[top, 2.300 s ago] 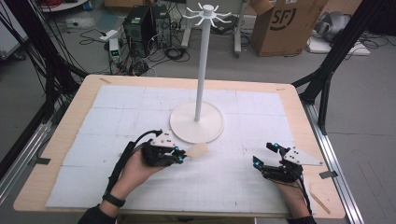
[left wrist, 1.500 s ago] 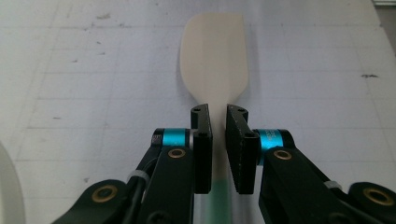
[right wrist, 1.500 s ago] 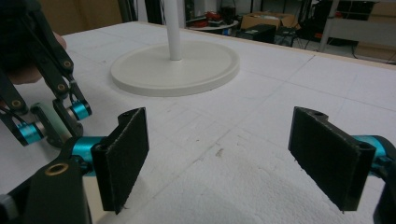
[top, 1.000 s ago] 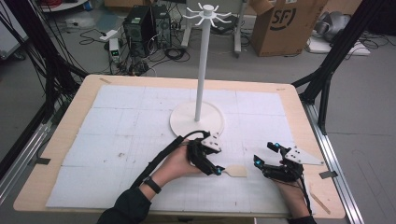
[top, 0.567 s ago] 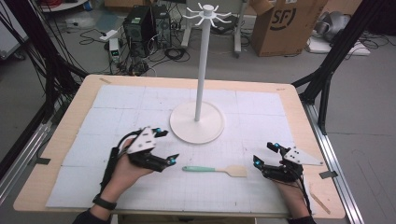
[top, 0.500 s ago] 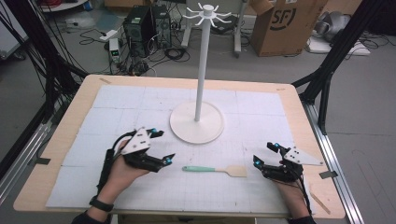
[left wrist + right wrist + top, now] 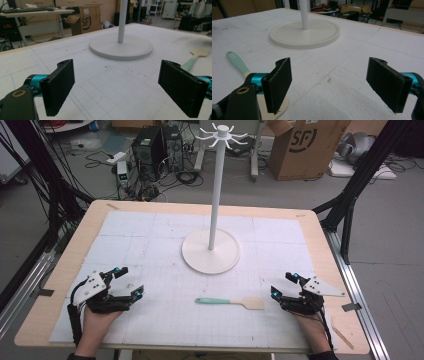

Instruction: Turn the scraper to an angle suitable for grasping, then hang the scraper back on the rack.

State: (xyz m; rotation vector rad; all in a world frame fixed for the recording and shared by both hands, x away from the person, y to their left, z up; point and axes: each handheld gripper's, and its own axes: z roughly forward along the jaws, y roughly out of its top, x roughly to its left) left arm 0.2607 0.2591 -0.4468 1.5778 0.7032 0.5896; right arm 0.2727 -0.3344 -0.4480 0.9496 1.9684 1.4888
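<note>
A small spatula with a mint-green handle and a pale wooden blade lies flat on the white mat, near the front middle. Its blade points toward my right gripper, which rests open just beside it at the front right. In the right gripper view the spatula runs behind the left jaw. My left gripper sits open at the front left, well apart from the spatula. A white stand with a round base, tall pole and hooked top rises at the table's centre.
The white gridded mat covers a wooden table. Beyond the far edge are a cardboard box, cables and black equipment on the floor. Black frame legs stand at both sides.
My left gripper carried the spatula from front left to the middle, let it go there, then drew back to the front left. The right gripper stayed put.
</note>
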